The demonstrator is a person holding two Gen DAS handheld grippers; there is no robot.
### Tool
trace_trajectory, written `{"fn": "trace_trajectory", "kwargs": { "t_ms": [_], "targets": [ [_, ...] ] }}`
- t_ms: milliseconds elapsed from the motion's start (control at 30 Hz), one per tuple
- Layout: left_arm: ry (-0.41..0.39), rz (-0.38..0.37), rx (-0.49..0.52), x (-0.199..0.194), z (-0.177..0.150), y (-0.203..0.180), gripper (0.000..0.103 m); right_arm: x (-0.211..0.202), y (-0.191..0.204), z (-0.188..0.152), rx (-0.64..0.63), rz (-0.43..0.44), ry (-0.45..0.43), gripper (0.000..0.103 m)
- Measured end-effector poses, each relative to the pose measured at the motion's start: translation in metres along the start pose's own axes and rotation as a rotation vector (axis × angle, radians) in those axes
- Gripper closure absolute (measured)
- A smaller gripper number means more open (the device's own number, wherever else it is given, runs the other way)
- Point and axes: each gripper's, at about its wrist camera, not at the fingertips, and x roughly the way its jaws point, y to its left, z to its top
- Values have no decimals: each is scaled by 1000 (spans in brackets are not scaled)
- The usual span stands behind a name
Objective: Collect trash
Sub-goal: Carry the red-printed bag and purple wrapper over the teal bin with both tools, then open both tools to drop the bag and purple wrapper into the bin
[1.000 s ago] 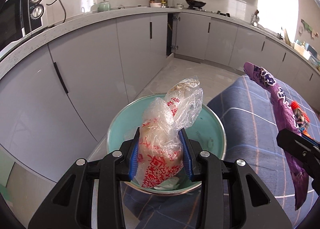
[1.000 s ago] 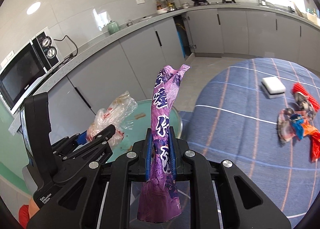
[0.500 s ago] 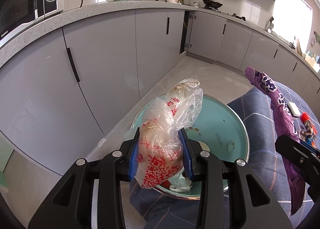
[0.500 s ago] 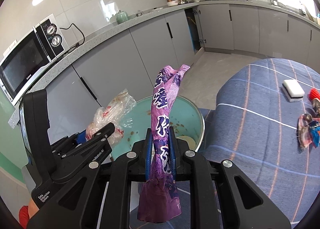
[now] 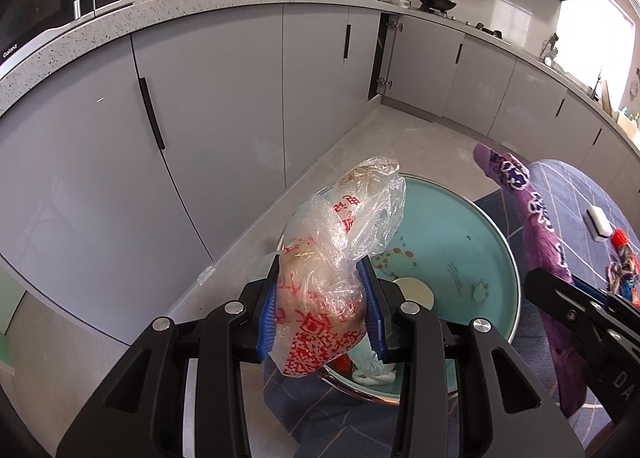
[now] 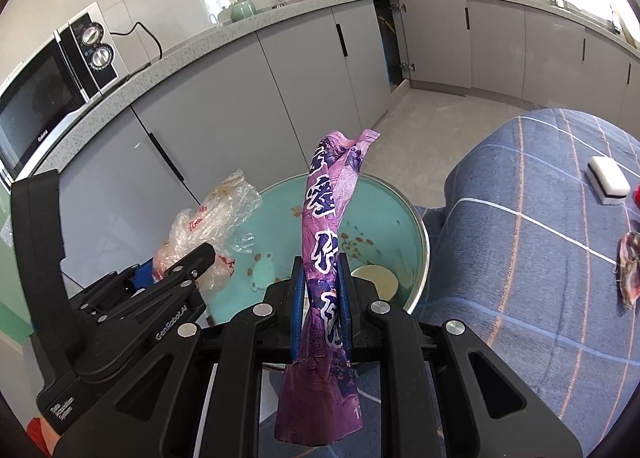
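Trash is riding in both grippers at once. Nearest the lens, the left gripper [image 5: 322, 306] is clenching a crinkled clear bag [image 5: 332, 270] with red print between its blue pads, and the right gripper [image 6: 320, 298] is pinching a twisted purple wrapper [image 6: 326, 258] the same way, its tail dangling below the fingers. Both loads are hanging over the near rim of a teal bin [image 5: 460, 226], which is sitting just off the edge of a blue plaid table [image 6: 520, 258]; a cream disc and some white scraps are already lying inside.

Judging the drop: each piece wants to be carried further in over the open mouth before the fingers are let go, since light film could drift or cling to a pad and slide down outside the rim. Releasing one at a time should be keeping them from tangling.

Further off, the right view is showing more of the table, with a white sponge [image 6: 608, 180] toward its far edge and a colourful wrapper [image 6: 628, 270] waiting at the right edge. Only the left view is catching the white scraps in the bin under the near rim.
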Motion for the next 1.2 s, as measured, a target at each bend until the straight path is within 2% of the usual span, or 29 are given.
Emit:
{"fn": "trace_trajectory", "kwargs": {
  "t_ms": [267,567,700,933,1067,1133,1200],
  "targets": [
    [38,-11,15,16,0,-4,67,26,-1,0,-10,-22,46,86],
    [42,4,11,25,4,2,67,56,-8,3,-4,-18,103,85],
    [48,12,13,28,2,1,67,64,-8,6,2,-12,115,80],
    [55,12,18,30,2,-5,66,51,-17,12,14,-20,70,60],
    [58,4,25,31,3,-11,66,38,-23,16,24,-39,37,59],
    [63,-5,37,31,2,-15,63,32,-26,17,33,-48,25,58],
    [69,-2,41,31,0,-18,51,28,-29,17,40,-56,18,58]
  ]
}}
